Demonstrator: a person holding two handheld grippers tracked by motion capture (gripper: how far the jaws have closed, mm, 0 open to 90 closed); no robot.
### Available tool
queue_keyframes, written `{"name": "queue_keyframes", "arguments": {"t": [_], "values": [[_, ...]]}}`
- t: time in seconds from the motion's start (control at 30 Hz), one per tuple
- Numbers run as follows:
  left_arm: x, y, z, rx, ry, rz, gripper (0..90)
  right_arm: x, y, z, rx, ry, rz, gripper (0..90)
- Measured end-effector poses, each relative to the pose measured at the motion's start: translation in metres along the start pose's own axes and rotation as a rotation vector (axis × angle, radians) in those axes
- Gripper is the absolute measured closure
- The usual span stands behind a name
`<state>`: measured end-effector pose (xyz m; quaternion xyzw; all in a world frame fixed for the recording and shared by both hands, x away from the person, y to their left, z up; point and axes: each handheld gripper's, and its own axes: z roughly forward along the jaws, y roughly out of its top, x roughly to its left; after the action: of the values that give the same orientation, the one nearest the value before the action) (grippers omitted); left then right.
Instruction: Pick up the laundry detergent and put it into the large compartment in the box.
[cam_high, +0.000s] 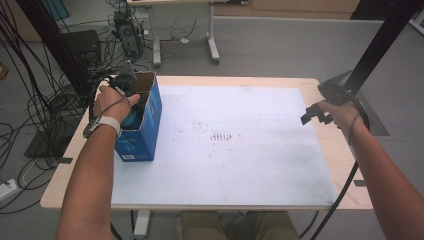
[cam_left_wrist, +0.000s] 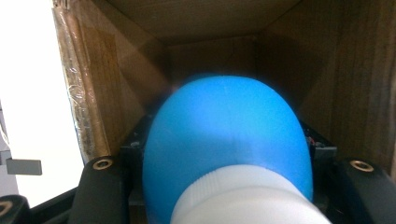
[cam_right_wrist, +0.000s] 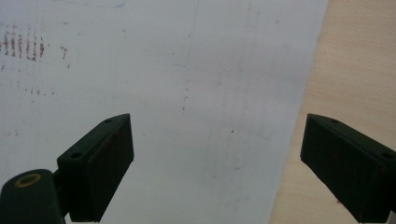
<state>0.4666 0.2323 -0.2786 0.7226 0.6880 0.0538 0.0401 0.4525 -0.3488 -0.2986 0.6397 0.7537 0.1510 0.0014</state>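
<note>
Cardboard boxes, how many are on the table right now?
1. The blue box stands open-topped at the table's left edge; the left gripper reaches inside it, holding a blue bottle.

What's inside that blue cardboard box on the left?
Inside the blue box, the left claw grips a blue bottle with a white ribbed cap. The bottle covers most of the box's bottom, so anything beneath stays hidden.

I am wearing a grey-strapped watch (cam_high: 100, 123) and khaki trousers (cam_high: 240, 226); my black fingers (cam_right_wrist: 100, 163) are showing brass screw inserts, with a black cable (cam_high: 345, 192) trailing.
</note>
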Motion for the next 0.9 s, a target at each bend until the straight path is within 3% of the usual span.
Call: {"name": "queue_keyframes", "arguments": {"t": [0.9], "values": [[0.0004,-0.0003,0.0002,-0.003,0.0,-0.004,38.3,-0.0006,-0.0007,-0.0003,-0.002,0.0,0.001,9.6]]}}
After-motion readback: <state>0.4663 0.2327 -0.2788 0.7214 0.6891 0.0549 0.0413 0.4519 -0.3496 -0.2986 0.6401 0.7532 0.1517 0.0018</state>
